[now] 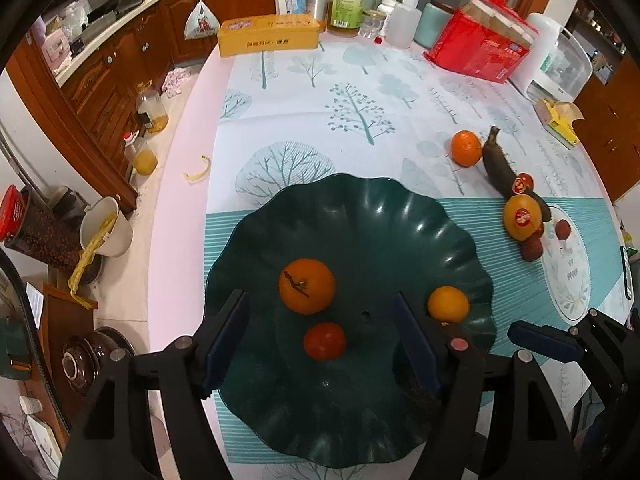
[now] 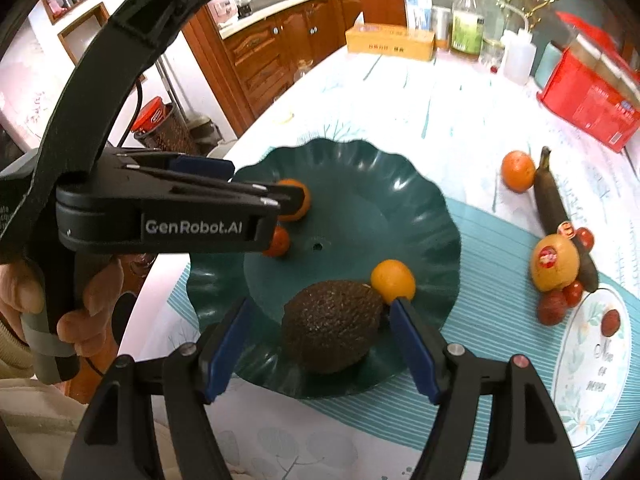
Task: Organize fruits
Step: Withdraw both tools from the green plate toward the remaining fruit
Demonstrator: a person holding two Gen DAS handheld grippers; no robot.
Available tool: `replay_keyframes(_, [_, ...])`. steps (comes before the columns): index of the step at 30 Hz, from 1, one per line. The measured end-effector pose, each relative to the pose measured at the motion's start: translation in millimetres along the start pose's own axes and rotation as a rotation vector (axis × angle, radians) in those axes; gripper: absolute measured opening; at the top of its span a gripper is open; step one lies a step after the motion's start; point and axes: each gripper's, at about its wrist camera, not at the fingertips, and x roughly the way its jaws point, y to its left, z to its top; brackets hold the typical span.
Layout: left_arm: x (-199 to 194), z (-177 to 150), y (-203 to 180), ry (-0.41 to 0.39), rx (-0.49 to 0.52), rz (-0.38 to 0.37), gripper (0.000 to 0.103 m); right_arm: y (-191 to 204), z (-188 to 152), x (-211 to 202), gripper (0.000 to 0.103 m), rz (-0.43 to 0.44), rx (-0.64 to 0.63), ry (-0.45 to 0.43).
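Note:
A dark green wavy dish (image 1: 360, 208) holds a tangerine (image 1: 307, 286), a red tomato (image 1: 324, 341) and a small orange (image 1: 448, 304). My left gripper (image 1: 320, 344) is open astride the tomato, pads clear of it. In the right wrist view an avocado (image 2: 332, 326) lies in the dish (image 2: 420, 200) between the fingers of my open right gripper (image 2: 320, 350), with a gap at the left pad. On the cloth to the right lie an orange (image 1: 466, 148), a dark banana (image 1: 500, 164), a yellow stickered fruit (image 1: 522, 218) and small red fruits (image 1: 532, 248).
A white printed plate (image 2: 600, 360) with one red fruit on it sits right of the dish. A yellow box (image 1: 268, 34), bottles (image 1: 346, 0) and a red box (image 1: 480, 52) line the far edge. The table's edge curves along the left above floor clutter. A hand (image 2: 80, 308) holds the left gripper.

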Motion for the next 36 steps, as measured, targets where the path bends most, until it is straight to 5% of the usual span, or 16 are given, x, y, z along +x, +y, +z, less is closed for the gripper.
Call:
replay_keyframes(21, [-56, -21, -58, -0.088, 0.047, -0.019, 0.076, -26, -28, -56, 0.072, -0.080, 0.054, -0.119])
replay_keyframes(36, [-63, 1, -175, -0.131, 0.093, -0.066, 0.078, -142, -67, -132, 0.072, -0.211, 0.149, -0.192])
